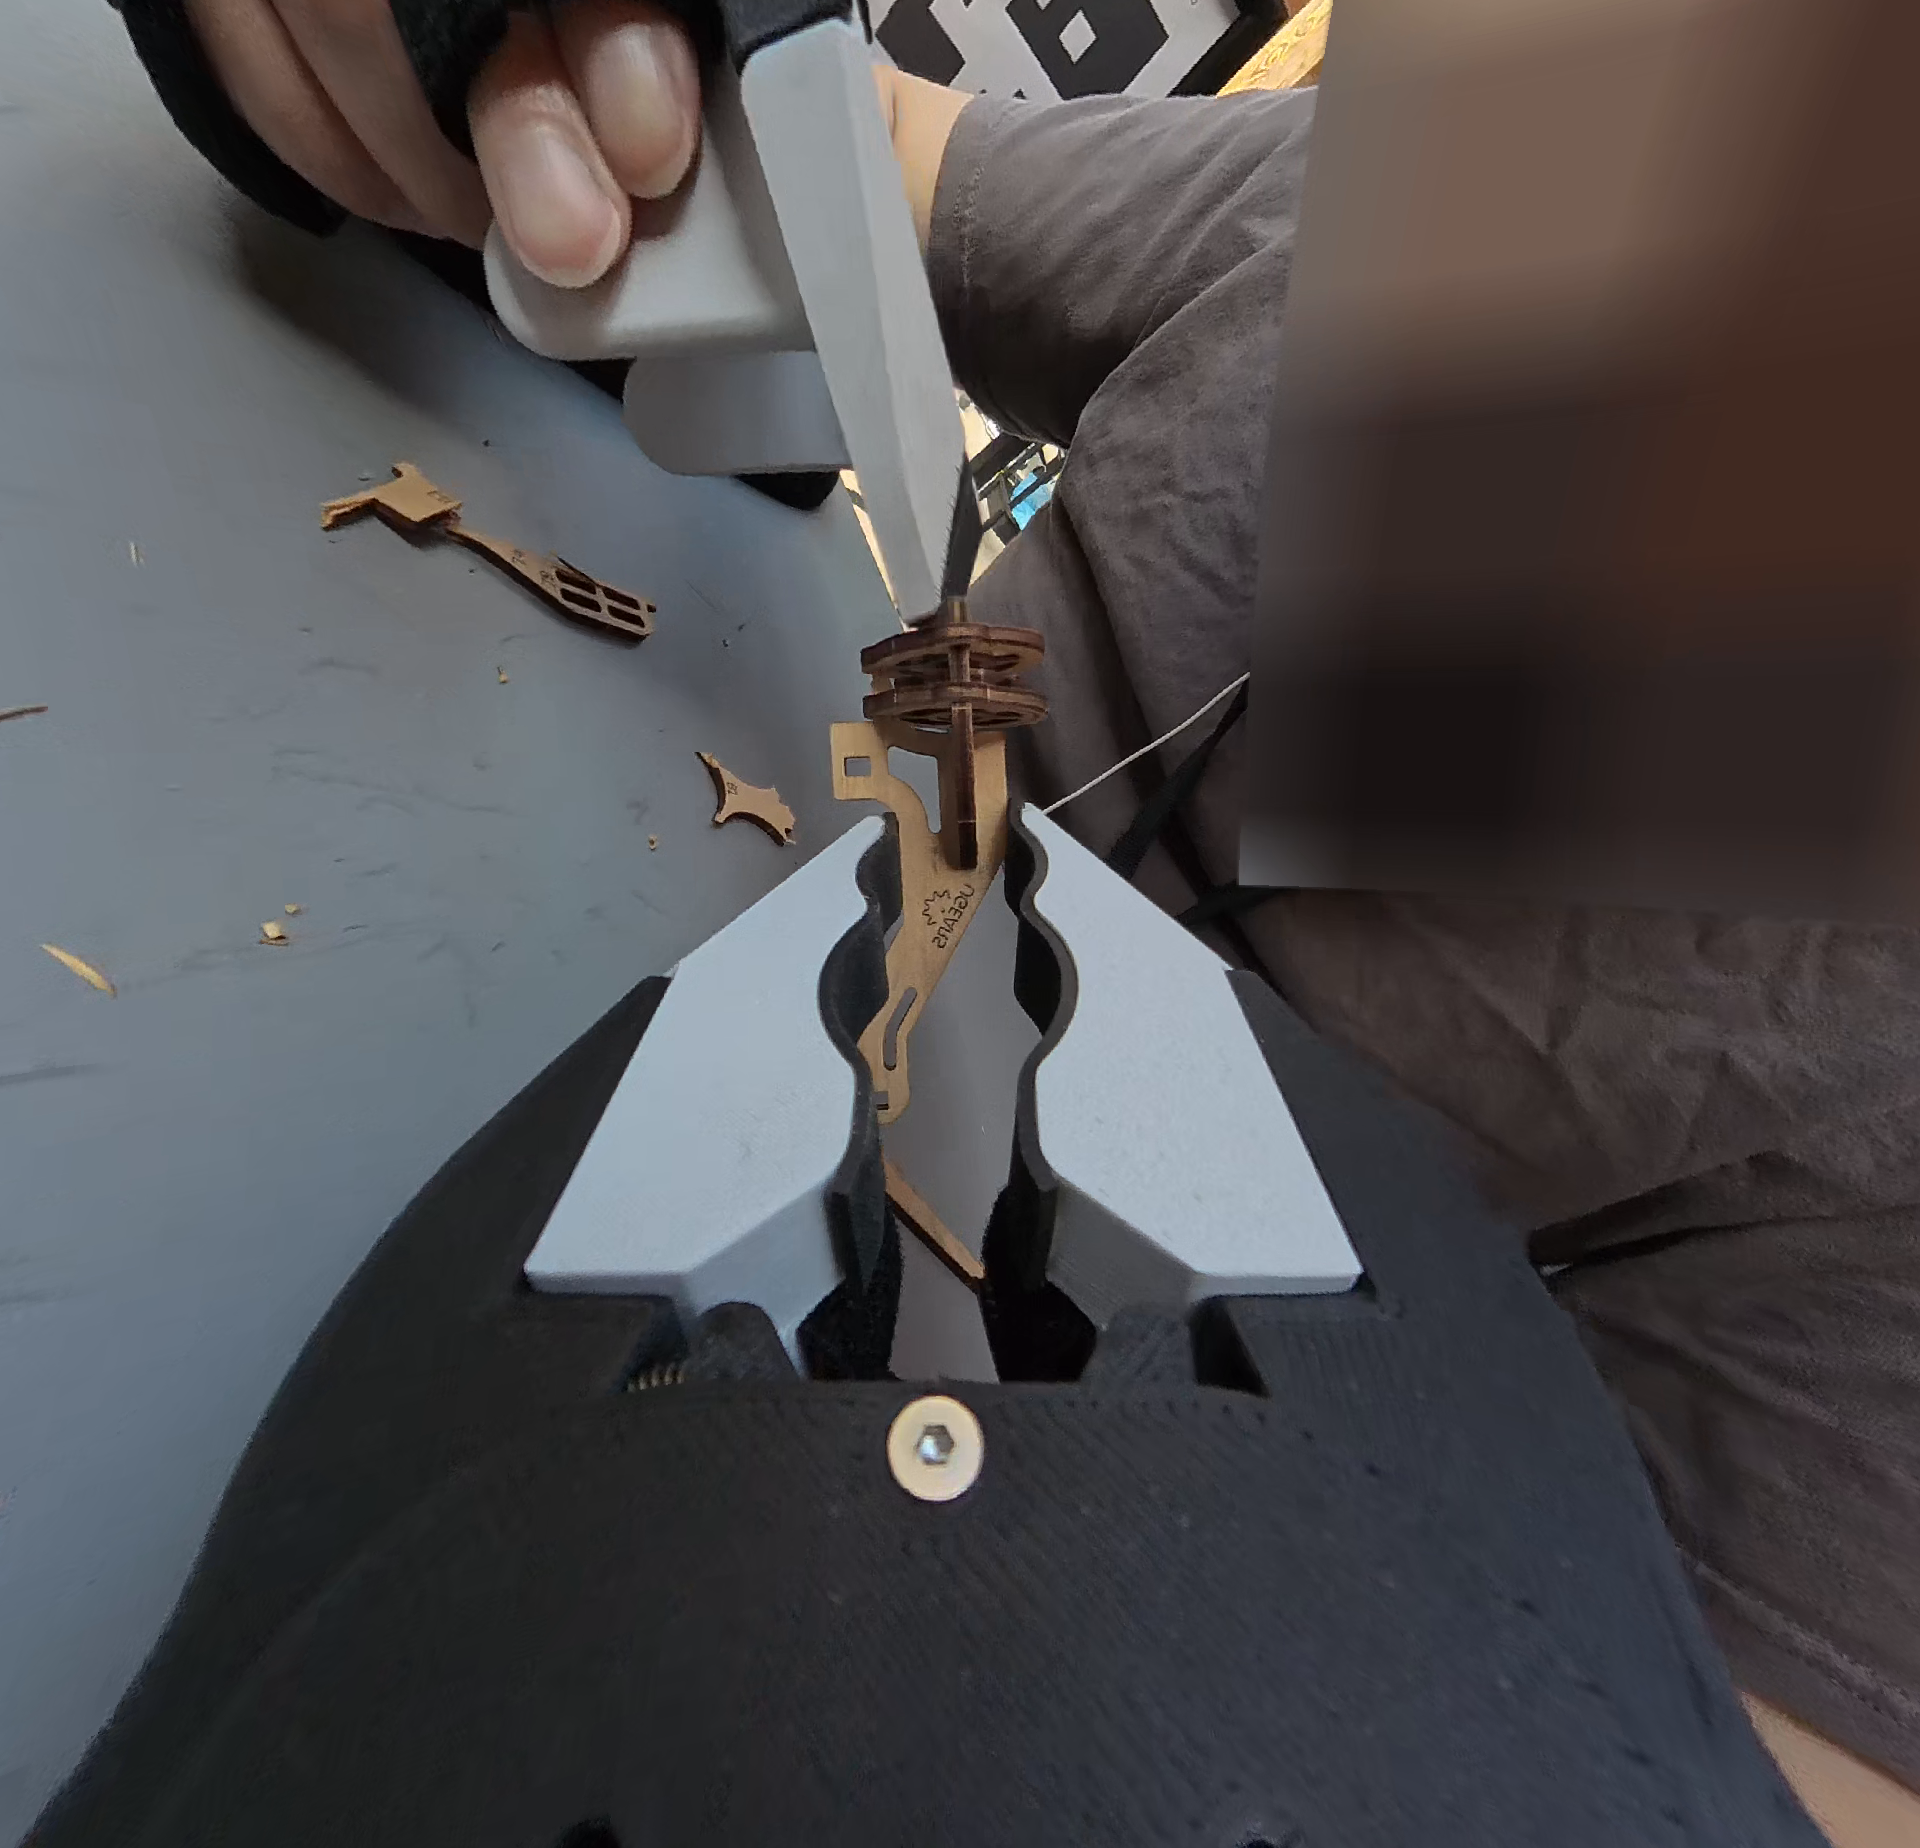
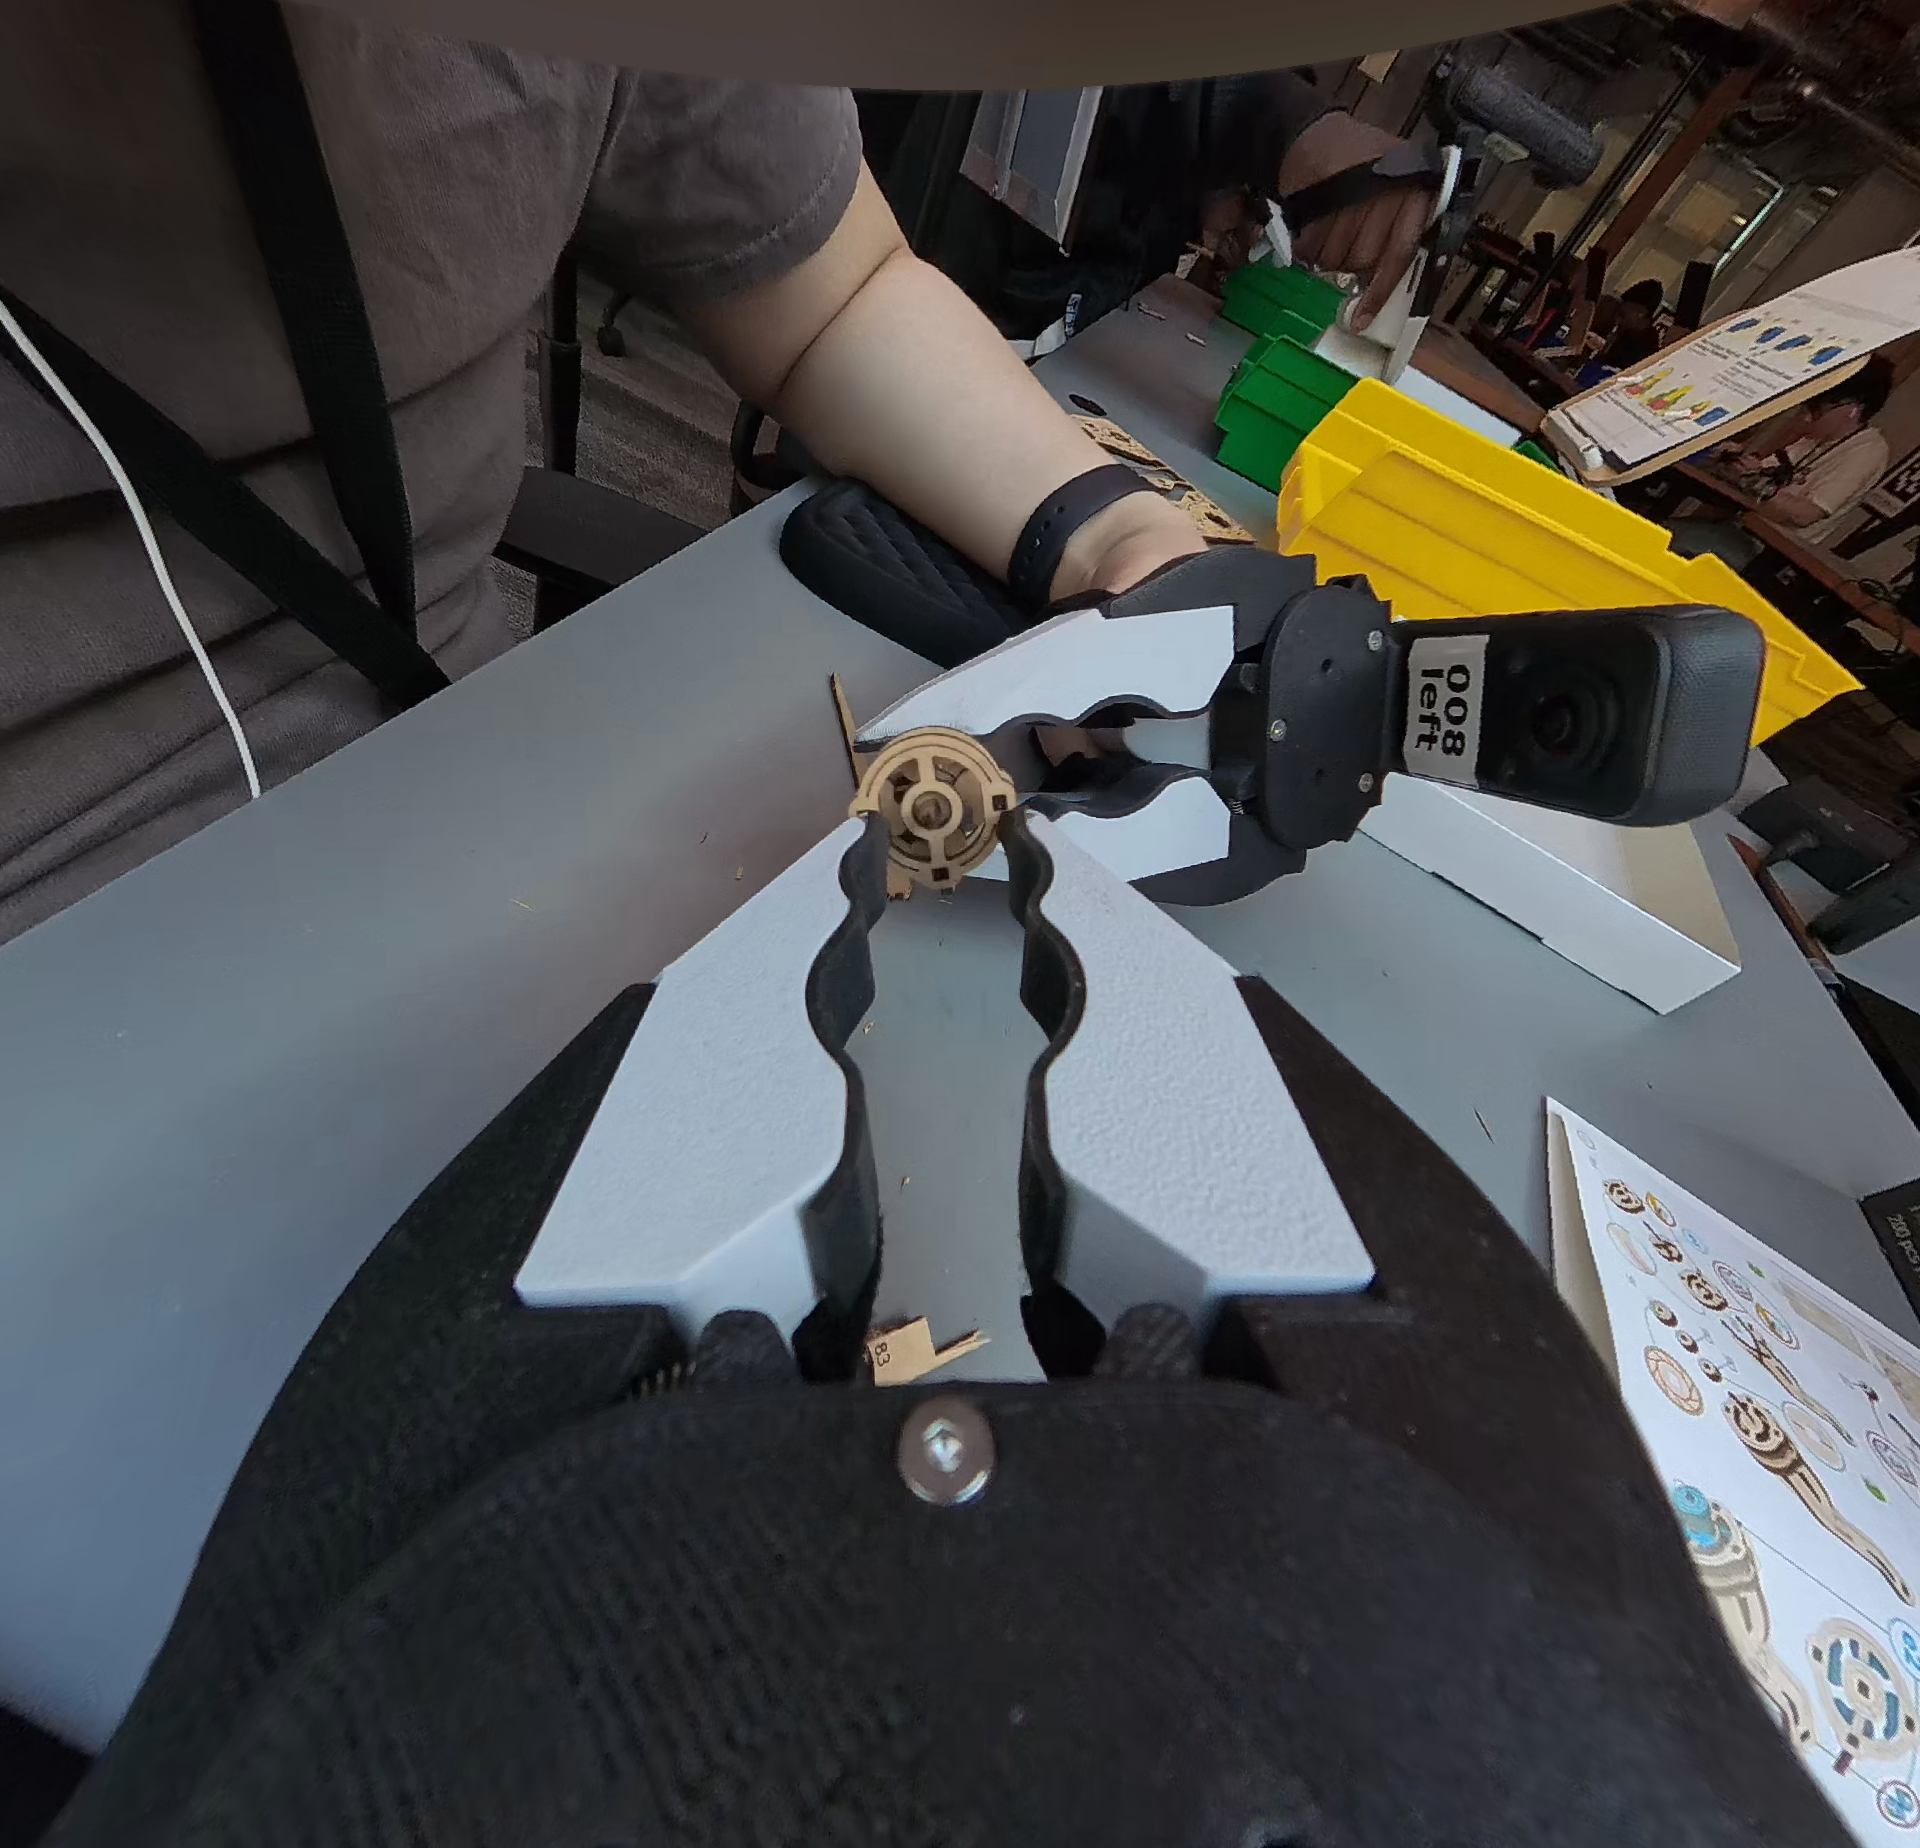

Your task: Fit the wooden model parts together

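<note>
My left gripper (image 1: 948,832) is shut on a flat wooden arm piece (image 1: 940,925), which stands slanted between its pads. A small round wooden wheel assembly (image 1: 951,681) sits on the arm's upper end. My right gripper (image 2: 940,837) comes at the wheel (image 2: 932,811) along its axis, with its fingertips closed on the wheel's rim. In the left wrist view the right gripper (image 1: 935,603) reaches down from above onto the wheel's top. In the right wrist view the left gripper (image 2: 1029,770) comes in from the right behind the wheel. Both hold the parts just above the grey table (image 2: 312,863).
Two loose wooden parts (image 1: 488,551) (image 1: 748,796) and chips lie on the table to the left. An instruction sheet (image 2: 1745,1435), a white box (image 2: 1538,873), yellow (image 2: 1507,551) and green bins (image 2: 1278,385) stand to the right. A black wrist rest (image 2: 894,572) and the person's torso are close behind. Less than 4 cm separates the two grippers' tips.
</note>
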Tool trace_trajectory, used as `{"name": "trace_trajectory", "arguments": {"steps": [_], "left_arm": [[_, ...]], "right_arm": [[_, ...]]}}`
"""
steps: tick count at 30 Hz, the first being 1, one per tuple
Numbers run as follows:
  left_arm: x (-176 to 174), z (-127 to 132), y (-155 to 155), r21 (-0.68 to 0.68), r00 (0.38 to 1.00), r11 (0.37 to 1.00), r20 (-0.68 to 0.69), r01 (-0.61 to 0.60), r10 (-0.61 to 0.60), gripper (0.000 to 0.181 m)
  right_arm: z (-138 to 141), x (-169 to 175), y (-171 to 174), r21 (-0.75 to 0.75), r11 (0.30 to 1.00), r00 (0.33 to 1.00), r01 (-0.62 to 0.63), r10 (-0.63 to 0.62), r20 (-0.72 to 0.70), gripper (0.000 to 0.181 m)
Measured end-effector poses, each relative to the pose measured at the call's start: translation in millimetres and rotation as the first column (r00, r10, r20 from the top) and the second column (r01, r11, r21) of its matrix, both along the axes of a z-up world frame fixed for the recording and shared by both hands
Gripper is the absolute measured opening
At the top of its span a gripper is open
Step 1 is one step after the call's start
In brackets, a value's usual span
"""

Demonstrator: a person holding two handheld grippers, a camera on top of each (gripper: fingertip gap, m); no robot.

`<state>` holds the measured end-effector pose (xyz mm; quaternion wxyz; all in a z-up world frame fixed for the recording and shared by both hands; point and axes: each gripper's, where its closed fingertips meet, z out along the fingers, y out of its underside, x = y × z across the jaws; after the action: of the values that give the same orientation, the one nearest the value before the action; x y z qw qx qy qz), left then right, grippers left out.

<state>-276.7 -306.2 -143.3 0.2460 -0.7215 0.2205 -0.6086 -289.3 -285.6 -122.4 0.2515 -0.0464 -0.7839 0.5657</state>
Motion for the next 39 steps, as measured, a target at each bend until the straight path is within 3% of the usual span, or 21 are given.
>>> {"name": "trace_trajectory", "arguments": {"steps": [4,8,11,15,18,20,24,29,34,39], "left_arm": [[-2,7,1,0.06,0.999,0.998,0.013,-0.031,0.03,0.017],[-3,17,2,0.22,0.997,0.973,-0.014,-0.073,0.078,0.018],[-10,22,12,0.395,0.976,0.906,-0.087,-0.152,0.201,0.018],[-25,23,28,0.626,0.88,0.757,-0.234,-0.189,0.414,0.018],[-25,25,28,0.756,0.815,0.648,-0.314,-0.096,0.487,0.018],[-19,17,27,0.808,0.771,0.588,-0.395,0.032,0.5,0.018],[-2,3,24,0.856,0.725,0.46,-0.47,0.236,0.503,0.018],[6,-8,21,0.84,0.714,0.453,-0.512,0.3,0.477,0.018],[10,-9,18,0.844,0.724,0.419,-0.515,0.334,0.459,0.018],[15,-18,14,0.818,0.732,0.449,-0.546,0.359,0.408,0.018]], "right_arm": [[6,1,7,-0.019,1.0,1.0,0.022,-0.023,-0.018,0.024],[24,-2,19,-0.152,0.987,0.998,0.048,-0.043,0.036,0.025],[33,-7,28,-0.268,0.961,0.988,0.073,-0.033,0.148,0.032],[46,-12,37,-0.438,0.893,0.95,0.1,0.046,0.31,0.044],[48,-10,41,-0.529,0.844,0.891,0.092,0.167,0.422,0.039],[49,-9,40,-0.561,0.823,0.85,0.093,0.227,0.475,0.037],[33,1,23,-0.491,0.871,0.812,0.026,0.268,0.518,0.031],[18,22,1,-0.412,0.905,0.769,-0.107,0.338,0.543,0.017],[15,24,-3,-0.341,0.927,0.842,-0.156,0.305,0.444,0.014],[3,25,-7,-0.256,0.948,0.857,-0.187,0.285,0.43,0.019]]}}
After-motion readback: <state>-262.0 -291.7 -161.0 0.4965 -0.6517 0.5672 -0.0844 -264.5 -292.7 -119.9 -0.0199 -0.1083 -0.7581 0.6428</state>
